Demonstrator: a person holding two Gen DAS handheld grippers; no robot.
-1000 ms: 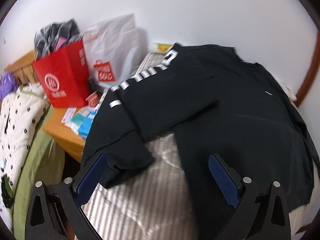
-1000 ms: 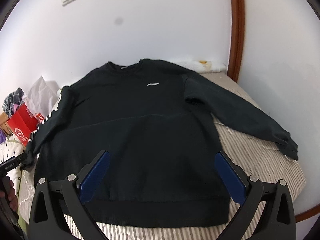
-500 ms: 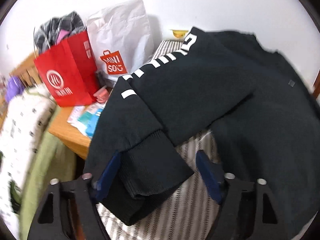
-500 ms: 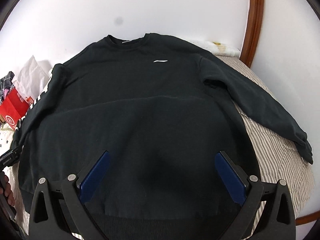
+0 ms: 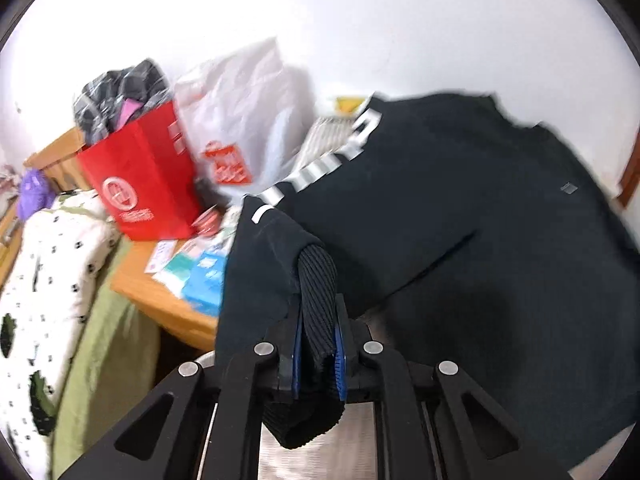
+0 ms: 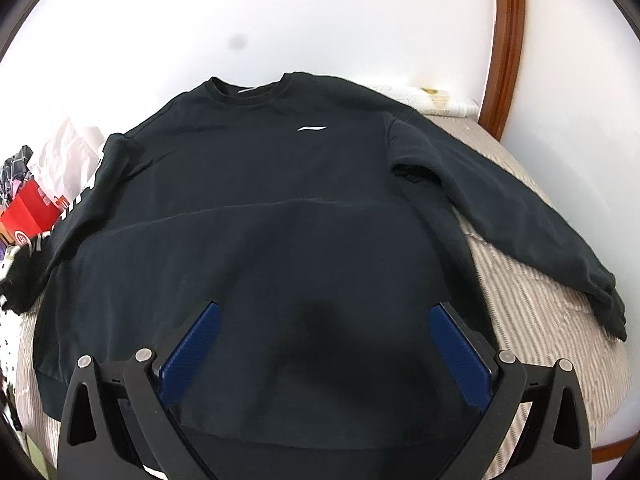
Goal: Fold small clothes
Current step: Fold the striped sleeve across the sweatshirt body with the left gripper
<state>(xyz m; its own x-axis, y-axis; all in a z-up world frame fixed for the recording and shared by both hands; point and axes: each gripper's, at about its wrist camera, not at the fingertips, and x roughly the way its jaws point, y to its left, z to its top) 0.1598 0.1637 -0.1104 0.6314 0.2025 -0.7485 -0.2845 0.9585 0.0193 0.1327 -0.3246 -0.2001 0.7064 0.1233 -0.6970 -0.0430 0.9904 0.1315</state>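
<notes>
A black sweatshirt (image 6: pixel 280 208) with a small white chest logo lies face up and spread on a striped bed (image 6: pixel 532 320). Its right sleeve (image 6: pixel 520 216) stretches out to the right. Its left sleeve (image 5: pixel 320 176), with white lettering, runs toward my left gripper (image 5: pixel 318 344), which is shut on the ribbed cuff (image 5: pixel 318 292) and holds it lifted. My right gripper (image 6: pixel 324 348) is open and empty, low over the sweatshirt's lower body near the hem.
Left of the bed a wooden bedside table (image 5: pixel 160 300) holds a red bag (image 5: pixel 140 188), a white plastic bag (image 5: pixel 248 112) and small packets. A white spotted cloth (image 5: pixel 44 280) lies beside it. White wall and brown trim (image 6: pixel 504 40) stand behind.
My left gripper closed on the sleeve cuff and lifted it. My right gripper moved forward and lower over the sweatshirt's body, still open.
</notes>
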